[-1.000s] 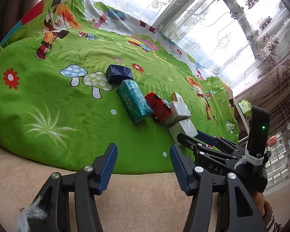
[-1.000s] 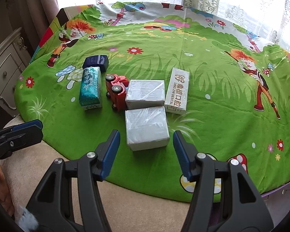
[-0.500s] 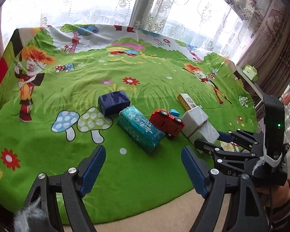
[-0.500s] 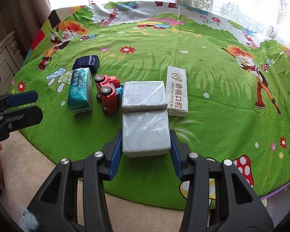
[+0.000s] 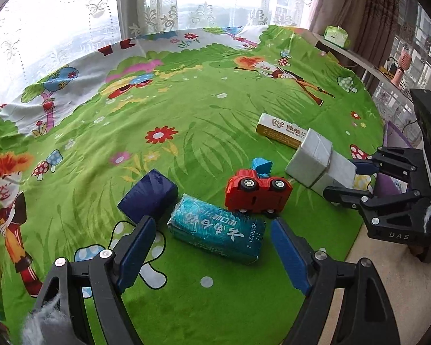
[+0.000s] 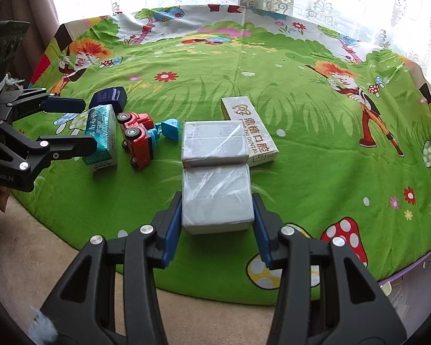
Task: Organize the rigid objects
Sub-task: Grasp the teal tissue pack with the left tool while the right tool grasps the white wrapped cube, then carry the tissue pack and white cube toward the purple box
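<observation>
Rigid objects lie on a green cartoon cloth (image 6: 316, 149). My right gripper (image 6: 217, 215) has its jaws against both sides of the near grey wrapped box (image 6: 215, 195). A second grey box (image 6: 214, 143) lies just behind it, with a white dental box (image 6: 251, 129) to its right. A red toy truck (image 5: 257, 193) lies on its side left of the boxes. My left gripper (image 5: 212, 247) is open around the near end of a teal tissue pack (image 5: 217, 231). A dark blue box (image 5: 148, 197) sits to its left.
The cloth's front edge drops to a beige surface (image 6: 43, 258). Lace curtains and a window stand behind. A shelf with a green box (image 5: 335, 36) is at the far right in the left wrist view.
My right gripper moved forward and closed in on the near grey box. My left gripper swung over the cloth and now brackets the teal pack.
</observation>
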A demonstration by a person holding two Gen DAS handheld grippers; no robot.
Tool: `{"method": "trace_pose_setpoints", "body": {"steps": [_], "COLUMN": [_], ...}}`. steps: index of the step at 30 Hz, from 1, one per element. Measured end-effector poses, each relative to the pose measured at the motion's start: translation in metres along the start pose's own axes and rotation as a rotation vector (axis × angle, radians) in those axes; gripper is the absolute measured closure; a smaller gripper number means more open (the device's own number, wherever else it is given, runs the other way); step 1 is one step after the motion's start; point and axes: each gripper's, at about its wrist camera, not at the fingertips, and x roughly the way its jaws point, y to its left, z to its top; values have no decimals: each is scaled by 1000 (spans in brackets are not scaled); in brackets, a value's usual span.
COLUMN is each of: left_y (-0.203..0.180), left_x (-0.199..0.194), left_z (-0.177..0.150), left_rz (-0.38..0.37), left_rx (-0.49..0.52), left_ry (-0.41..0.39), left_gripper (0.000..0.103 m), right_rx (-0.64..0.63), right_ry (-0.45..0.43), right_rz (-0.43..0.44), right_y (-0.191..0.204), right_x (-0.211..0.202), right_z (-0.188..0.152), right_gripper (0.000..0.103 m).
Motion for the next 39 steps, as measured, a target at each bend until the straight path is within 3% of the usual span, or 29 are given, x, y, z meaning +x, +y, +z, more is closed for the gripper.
{"method": "trace_pose_setpoints", "body": {"steps": [7,10,12,13,15,30,39], "left_y": [-14,-15,-11,-8,-6,-64,-93], "left_x": [21,30,30,27,21,-24,-44], "left_z": [6,2,1,0,-2,-32,-39], "left_rz": [24,-21,-64,-88,-116,6,-27], "left_rx": [180,209,175,142,96,-83,-214], "left_ry": [91,139,147,139,124,35,-34], "left_gripper": [19,19,21,29,29,29,29], "right_rx": [12,19,25,28,30,40,46], "right_ry": [10,13,14,15,16,3,-10], "right_rz": [-3,-7,-9,-10,-11,-19,-29], "right_y": [-4,-5,-7,-8,-9,-14,-19], "right_x": [-3,-4,-6,-7,-8,-32,-55], "right_z": [-6,-8,-10,-11,-13,-30,-48], "right_gripper": [55,55,55,55,55,55,55]}}
